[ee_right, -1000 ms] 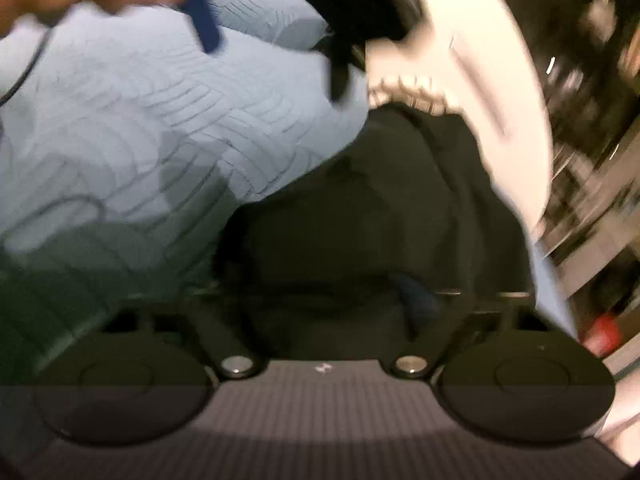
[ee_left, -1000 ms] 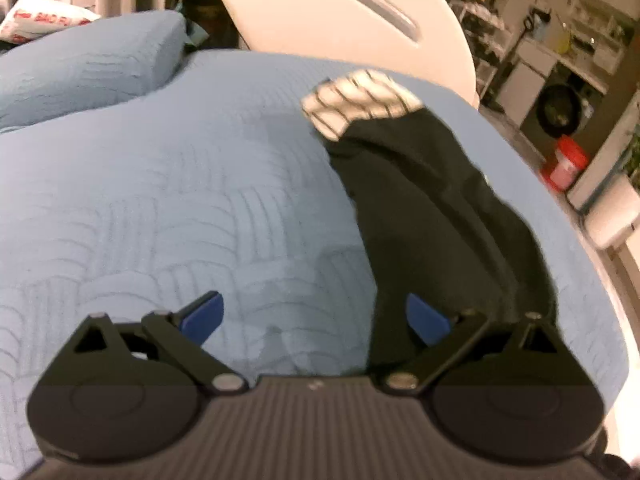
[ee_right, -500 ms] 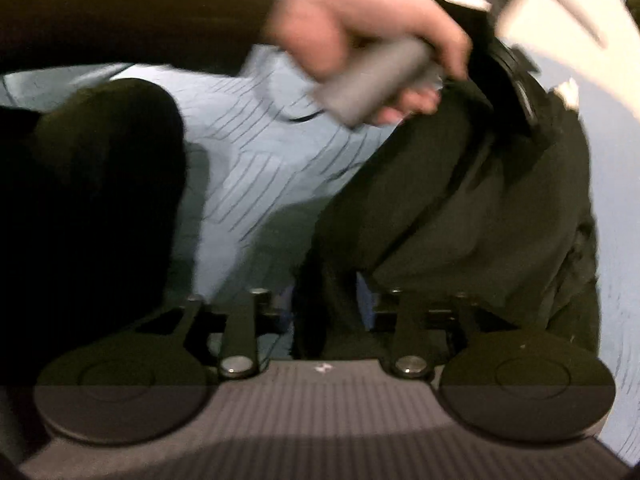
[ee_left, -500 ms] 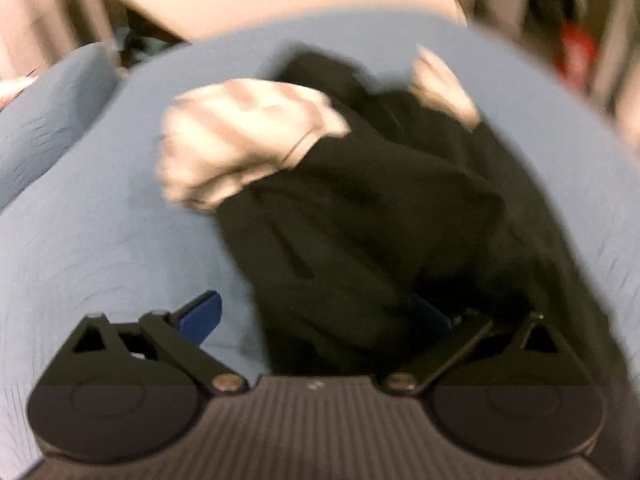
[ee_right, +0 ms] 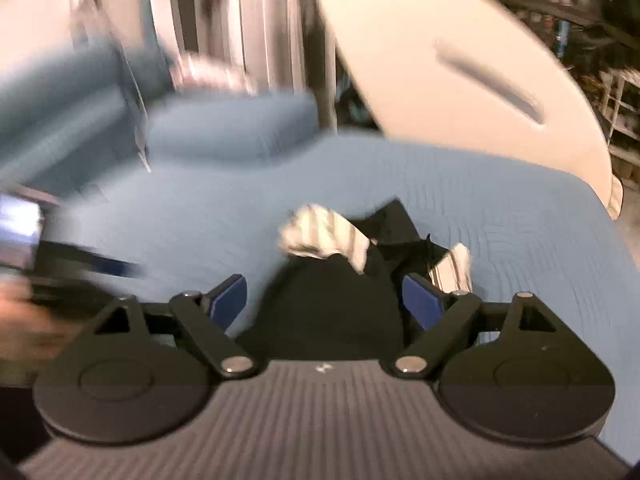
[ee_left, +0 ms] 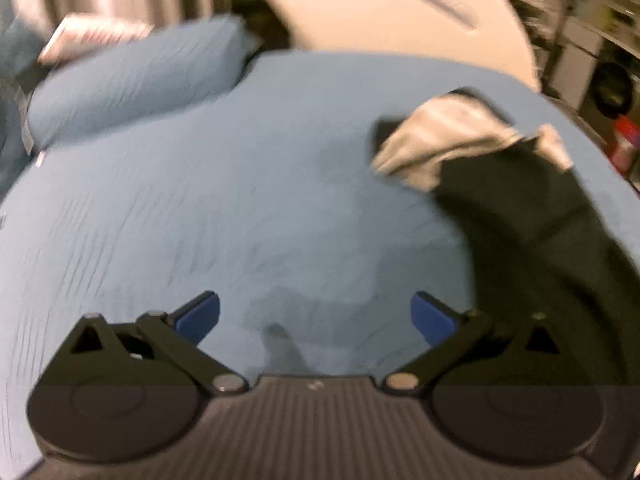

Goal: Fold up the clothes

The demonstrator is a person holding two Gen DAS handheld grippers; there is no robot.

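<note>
- A dark garment (ee_right: 332, 300) with striped cuffs (ee_right: 320, 236) lies bunched on the blue bedspread (ee_right: 500, 216), low in the middle of the right wrist frame; in the left wrist frame it runs down the right edge (ee_left: 552, 216).
- The right gripper (ee_right: 324, 300) hangs over the near end of the cloth, its blue pads (ee_right: 420, 300) spread apart with dark fabric showing between them; it appears to clamp nothing, though whether the pads touch the cloth cannot be told.
- The left gripper (ee_left: 316, 316) sits low in its own frame over bare bedspread, pads wide apart and holding nothing, the garment off to its right and not between the fingers.
- At the left edge of the right wrist frame a blurred hand (ee_right: 24, 320) appears with the left tool; the smear is too heavy to read detail.
- A pillow (ee_left: 132, 80) in the same blue lies at upper left, and a pale headboard (ee_left: 400, 12) fills the top of both frames.
- Progress, as judged: early or mid-way. The garment looks heaped, with one striped cuff turned over the body and another poking out at the right, no flat panel and no clean crease visible.
- Left to do, by this reading: take hold of the cloth, spread it flat, bring the sleeves in and fold the body over into a neat stack.
- Both frames are motion-blurred, so fine folds in the dark fabric cannot be made out.
</note>
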